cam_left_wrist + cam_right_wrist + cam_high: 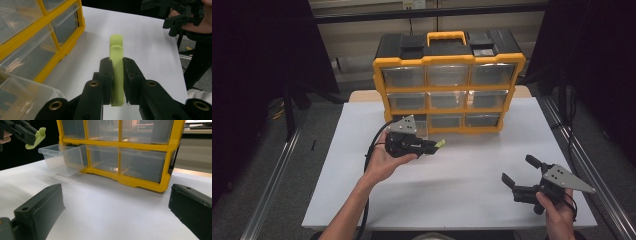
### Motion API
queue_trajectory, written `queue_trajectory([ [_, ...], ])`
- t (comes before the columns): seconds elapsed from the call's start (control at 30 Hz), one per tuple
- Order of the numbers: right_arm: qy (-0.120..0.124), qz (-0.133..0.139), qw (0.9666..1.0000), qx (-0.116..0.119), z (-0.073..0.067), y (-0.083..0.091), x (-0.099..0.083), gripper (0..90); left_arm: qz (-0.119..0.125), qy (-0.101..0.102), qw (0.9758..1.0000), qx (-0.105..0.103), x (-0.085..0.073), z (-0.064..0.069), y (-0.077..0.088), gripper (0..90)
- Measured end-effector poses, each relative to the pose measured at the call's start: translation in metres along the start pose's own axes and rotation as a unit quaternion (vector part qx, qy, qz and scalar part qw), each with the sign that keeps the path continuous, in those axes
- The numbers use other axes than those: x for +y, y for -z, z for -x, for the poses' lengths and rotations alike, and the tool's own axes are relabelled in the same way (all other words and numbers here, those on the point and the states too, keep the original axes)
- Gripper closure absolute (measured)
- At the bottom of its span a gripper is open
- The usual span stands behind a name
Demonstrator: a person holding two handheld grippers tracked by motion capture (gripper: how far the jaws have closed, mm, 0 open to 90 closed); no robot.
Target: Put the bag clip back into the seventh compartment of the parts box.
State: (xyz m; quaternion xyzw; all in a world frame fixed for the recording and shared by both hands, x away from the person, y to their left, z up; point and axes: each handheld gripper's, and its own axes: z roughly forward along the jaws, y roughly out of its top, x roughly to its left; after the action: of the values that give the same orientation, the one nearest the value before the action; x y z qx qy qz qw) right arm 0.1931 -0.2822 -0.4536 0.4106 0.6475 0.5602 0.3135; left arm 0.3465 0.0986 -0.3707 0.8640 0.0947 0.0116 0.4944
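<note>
So far the pick-up looks done: the left tool (432,146) has its jaws clamped on a pale green clip (440,143) and holds it in the air, just in front of the yellow drawer cabinet (447,90) at the back of the white desk (472,170). The bottom-left drawer (62,160) is already pulled out, so what seems to be left is carrying the clip over that drawer, letting go, and probably pushing the drawer shut. Further right, the right tool (519,172) rests low over the desk near its front right corner, jaws wide apart and holding nothing, well apart from the cabinet.

From above, the open drawer is mostly hidden behind the left hand (384,162) and its tool. The left gripper view gives the grip itself: the clip (117,72) stands upright between the two jaws, its rounded end poking out beyond them, with a corner of the clear drawer (22,92) at lower left. The right gripper view gives the side-on layout: the drawer sticks out of the frame and looks empty, and the clip (36,137) hangs above it, off to the left of its rim.
</note>
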Motion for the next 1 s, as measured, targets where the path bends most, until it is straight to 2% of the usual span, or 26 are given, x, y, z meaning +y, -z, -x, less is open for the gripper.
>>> queue_trajectory([
  [0.1, -0.001, 0.001, 1.0000, -0.001, 0.000, 0.001, 0.000, 0.0, -0.003, -0.008, 1.0000, 0.003, 0.001, -0.002, 0.004, 78.5],
  [0.27, -0.004, 0.002, 1.0000, -0.003, 0.000, 0.002, 0.000, 0.0, 0.013, 0.002, 0.9998, 0.016, 0.002, -0.005, 0.013, 78.4],
  [0.33, 0.000, 0.003, 1.0000, -0.005, 0.001, 0.003, 0.000, 0.0, 0.010, -0.004, 0.9998, 0.019, 0.002, -0.006, 0.016, 78.5],
  [0.4, -0.002, 0.004, 0.9999, -0.010, 0.001, 0.003, 0.000, 0.0, 0.008, 0.001, 0.9996, 0.025, 0.003, -0.007, 0.020, 78.4],
  [0.43, -0.002, 0.005, 0.9999, -0.010, 0.001, 0.003, 0.000, 0.0, 0.014, 0.000, 0.9997, 0.022, 0.003, -0.008, 0.020, 78.5],
  [0.77, 0.003, 0.004, 1.0000, -0.008, 0.001, 0.003, 0.000, 0.0, 0.007, -0.003, 0.9994, 0.034, 0.008, -0.016, 0.033, 78.4],
  [0.83, 0.003, 0.005, 0.9999, -0.009, 0.001, 0.004, 0.000, 0.0, 0.008, 0.008, 0.9992, 0.037, 0.004, -0.018, 0.033, 78.4],
  [0.97, 0.001, 0.009, 0.9999, -0.009, 0.002, 0.004, 0.000, 0.0, 0.006, 0.011, 0.9991, 0.041, 0.002, -0.023, 0.036, 78.4],
  [1.0, 0.002, 0.009, 0.9999, -0.009, 0.002, 0.004, 0.000, 0.0, 0.002, 0.006, 0.9991, 0.041, 0.003, -0.024, 0.038, 78.4],
])
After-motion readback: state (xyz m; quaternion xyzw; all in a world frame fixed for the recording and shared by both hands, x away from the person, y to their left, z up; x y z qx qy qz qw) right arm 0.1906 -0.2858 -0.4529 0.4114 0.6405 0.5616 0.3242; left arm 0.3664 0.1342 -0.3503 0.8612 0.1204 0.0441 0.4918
